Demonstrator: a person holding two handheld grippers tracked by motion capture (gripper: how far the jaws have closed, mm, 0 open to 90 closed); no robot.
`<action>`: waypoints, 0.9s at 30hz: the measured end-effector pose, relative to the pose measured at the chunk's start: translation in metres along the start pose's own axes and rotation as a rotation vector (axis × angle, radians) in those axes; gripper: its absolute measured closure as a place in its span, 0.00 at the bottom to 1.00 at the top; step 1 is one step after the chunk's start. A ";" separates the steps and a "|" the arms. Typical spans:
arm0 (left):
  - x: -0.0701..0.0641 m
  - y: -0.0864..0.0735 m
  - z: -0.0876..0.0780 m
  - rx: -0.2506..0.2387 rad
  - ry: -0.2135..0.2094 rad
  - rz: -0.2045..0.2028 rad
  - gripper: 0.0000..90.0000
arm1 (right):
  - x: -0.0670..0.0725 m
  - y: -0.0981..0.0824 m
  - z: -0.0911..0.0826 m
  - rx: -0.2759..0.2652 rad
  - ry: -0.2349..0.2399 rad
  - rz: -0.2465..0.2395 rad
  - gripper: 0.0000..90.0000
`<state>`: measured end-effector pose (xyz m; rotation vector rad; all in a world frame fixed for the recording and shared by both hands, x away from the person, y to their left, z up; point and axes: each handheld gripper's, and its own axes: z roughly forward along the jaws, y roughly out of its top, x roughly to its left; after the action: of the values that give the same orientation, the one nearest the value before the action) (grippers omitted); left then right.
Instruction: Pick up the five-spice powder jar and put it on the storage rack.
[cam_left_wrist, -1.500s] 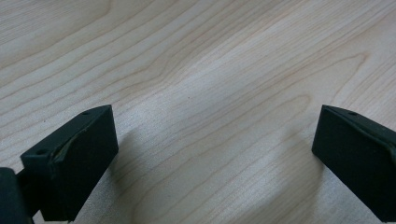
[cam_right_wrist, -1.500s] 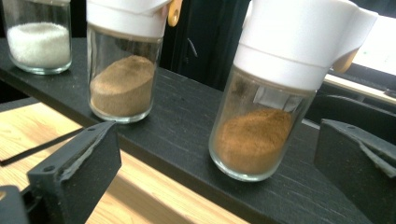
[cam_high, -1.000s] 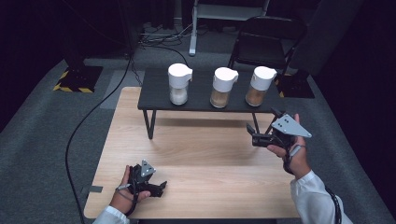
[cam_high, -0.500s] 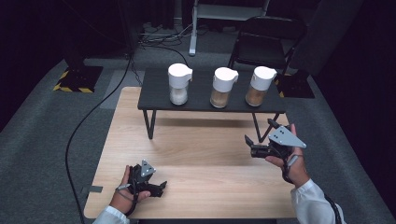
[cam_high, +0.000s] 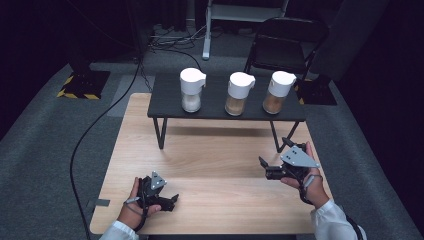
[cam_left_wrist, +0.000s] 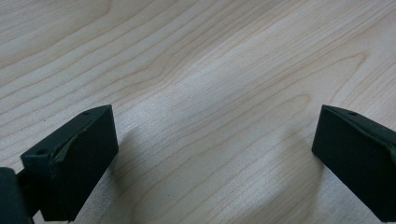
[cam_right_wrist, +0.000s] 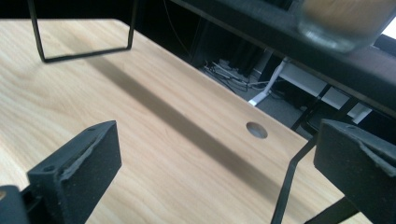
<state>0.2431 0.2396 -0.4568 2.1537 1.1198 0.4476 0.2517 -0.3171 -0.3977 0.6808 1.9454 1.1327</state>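
Both my tools are released: left tool (cam_high: 167, 201) rests low on the surface (cam_high: 220, 165), right tool (cam_high: 270, 169) raised, probably to approach the jars (cam_high: 276, 92).

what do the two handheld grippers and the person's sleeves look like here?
Both grippers are black. The left gripper and the right gripper each carry a grey three-cornered plate on top, dotted with small dark holes. The fingers are blocky, matte black pads with a small hole near the top edge. Dark straps loop round both hands. Both sleeves are white.
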 end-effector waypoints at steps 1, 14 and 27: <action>0.000 0.000 0.000 0.000 0.000 0.000 0.00 | 0.001 -0.001 0.000 0.005 0.001 -0.006 0.00; 0.000 0.000 0.000 0.000 0.000 -0.001 0.00 | 0.007 -0.024 0.003 0.074 0.015 -0.019 0.00; 0.000 -0.001 0.000 -0.001 0.000 -0.003 0.00 | 0.011 -0.048 0.005 0.166 0.032 -0.041 0.00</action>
<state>0.2424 0.2396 -0.4571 2.1508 1.1217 0.4470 0.2466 -0.3286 -0.4457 0.7099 2.0881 0.9701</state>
